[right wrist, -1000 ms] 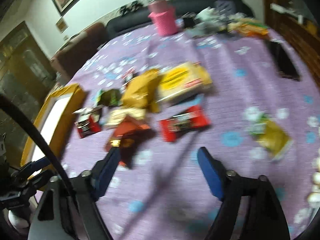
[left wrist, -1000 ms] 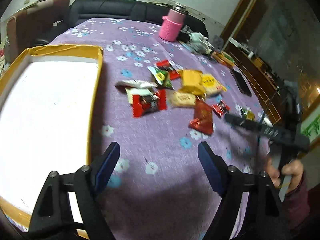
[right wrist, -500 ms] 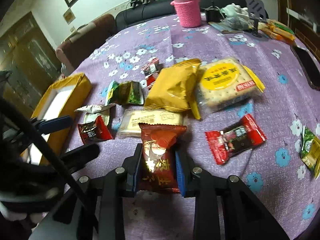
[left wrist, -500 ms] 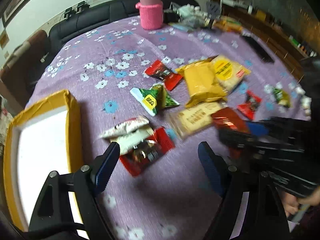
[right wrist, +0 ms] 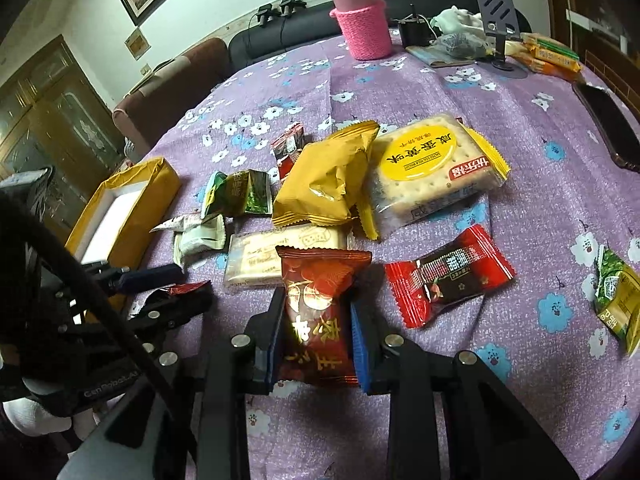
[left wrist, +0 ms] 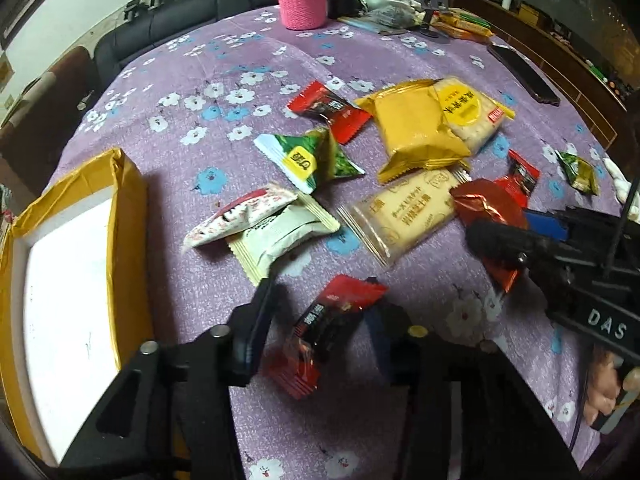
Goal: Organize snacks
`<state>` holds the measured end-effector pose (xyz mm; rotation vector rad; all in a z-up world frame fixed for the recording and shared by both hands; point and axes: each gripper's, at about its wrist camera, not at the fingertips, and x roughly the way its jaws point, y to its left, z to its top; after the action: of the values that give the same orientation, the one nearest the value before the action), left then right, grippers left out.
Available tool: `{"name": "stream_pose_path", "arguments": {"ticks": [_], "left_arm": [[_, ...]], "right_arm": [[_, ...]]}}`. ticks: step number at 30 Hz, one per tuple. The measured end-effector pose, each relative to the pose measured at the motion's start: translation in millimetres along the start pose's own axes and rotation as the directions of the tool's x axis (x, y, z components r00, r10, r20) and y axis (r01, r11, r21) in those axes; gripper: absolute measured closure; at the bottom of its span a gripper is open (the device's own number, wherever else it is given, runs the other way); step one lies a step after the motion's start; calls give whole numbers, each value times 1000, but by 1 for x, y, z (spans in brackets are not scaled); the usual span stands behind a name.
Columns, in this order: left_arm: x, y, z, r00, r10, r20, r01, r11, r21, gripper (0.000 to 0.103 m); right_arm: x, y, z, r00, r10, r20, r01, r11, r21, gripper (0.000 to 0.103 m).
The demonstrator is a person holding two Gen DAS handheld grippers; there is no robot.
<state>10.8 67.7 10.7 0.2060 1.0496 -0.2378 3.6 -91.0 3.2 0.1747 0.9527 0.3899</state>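
Note:
Several snack packets lie on a purple flowered tablecloth (left wrist: 224,92). My left gripper (left wrist: 320,312) is shut on a red-and-black candy packet (left wrist: 324,328). My right gripper (right wrist: 318,316) is shut on a dark red foil packet (right wrist: 320,308), also seen at the right of the left wrist view (left wrist: 488,208). A yellow box (left wrist: 120,208) with a white inside stands at the left, and shows in the right wrist view (right wrist: 132,200). A gold packet (right wrist: 328,184), a cracker pack (right wrist: 432,168) and another red candy (right wrist: 448,272) lie ahead.
A pink-sleeved flask (right wrist: 360,20) stands at the far edge. A black phone (right wrist: 608,124) lies at the right. A green packet (right wrist: 616,296) lies near the right edge. A phone stand (right wrist: 500,20) and clutter sit at the back right.
My left gripper has moved forward and closed on the red-and-black candy packet. My right gripper stays shut on the dark red packet, which it took hold of a second ago.

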Motion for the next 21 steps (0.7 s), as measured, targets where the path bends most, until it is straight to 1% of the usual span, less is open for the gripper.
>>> {"name": "stream_pose_path", "arguments": {"ticks": [1,2,3,5,8,11,14,17,21], "left_arm": [[-1,-2,-1,1000,10,5,-10,1000,5,56],[-2,-3,0,1000,18,8,-19,1000,9,67],[-4,-6,-2,999,30,11,-30,999,15,84],[-11,-9,-8,999,43,20,-43,999,9,85],[-26,-5,-15,998,16,58,-14,999,-31,85],[-51,8,-25,992,-22,123,36,994,-108,85],[-83,27,-42,979,-38,201,76,979,-189,85],[-108,47,-58,968,-8,252,73,966,-249,85],[-128,88,-87,959,45,280,61,932,-358,85]], "right_arm": [[0,0,0,1000,1,2,-1,1000,0,75],[0,-1,0,1000,2,5,-3,1000,1,75],[0,-1,0,1000,4,7,-4,1000,2,75],[0,-1,-1,1000,6,13,-6,1000,4,75],[-1,-1,-2,1000,4,22,-4,1000,6,75],[-2,0,-3,999,3,35,-4,1000,6,75],[-9,4,-4,998,24,66,-25,1000,1,76],[-21,10,-4,992,64,107,-65,998,1,76],[-40,35,-9,983,128,128,-126,992,-26,76]]}}
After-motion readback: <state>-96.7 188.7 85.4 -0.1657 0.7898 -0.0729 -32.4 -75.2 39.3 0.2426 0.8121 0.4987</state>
